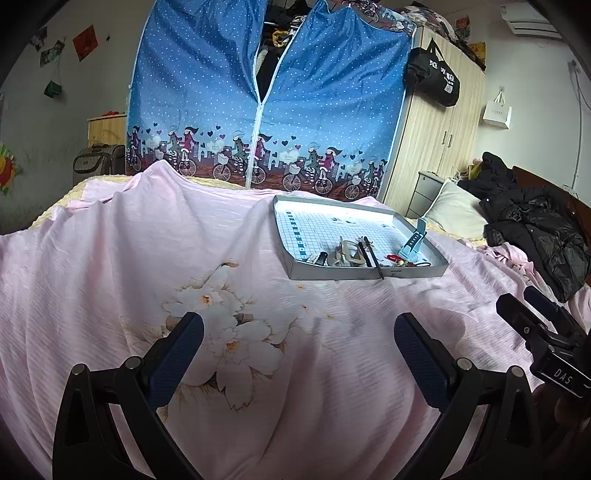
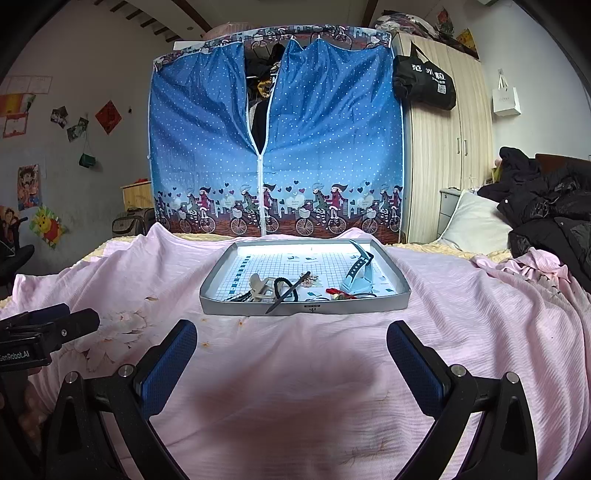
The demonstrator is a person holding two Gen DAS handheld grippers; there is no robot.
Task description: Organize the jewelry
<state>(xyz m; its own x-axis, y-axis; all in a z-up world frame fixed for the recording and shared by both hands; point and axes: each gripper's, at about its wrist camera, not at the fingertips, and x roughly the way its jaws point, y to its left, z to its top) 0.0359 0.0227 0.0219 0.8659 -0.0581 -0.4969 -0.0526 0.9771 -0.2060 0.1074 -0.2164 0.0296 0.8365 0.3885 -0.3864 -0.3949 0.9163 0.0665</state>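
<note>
Bedroom. Bed covered by a pink sheet (image 2: 295, 369) with a pale flower print (image 1: 221, 332). Behind it stands a blue polka-dot fabric wardrobe (image 2: 207, 147), zip half open, cyclist print along the bottom. To its right a light wood wardrobe (image 2: 443, 155) (black bag (image 2: 424, 85) hanging off the top corner). Grey drawer unit (image 1: 424, 195) beside it, then a white pillow (image 2: 476, 221) and dark jackets (image 2: 546, 218) piled on the bed. Left wall (image 2: 74, 166) is grey, scuffed, with photos and cartoon posters (image 2: 27, 184). White paper bag (image 2: 506, 98) hangs on the right wall. Air conditioner (image 1: 532, 26) near the ceiling. Light is dim and cool.
</note>
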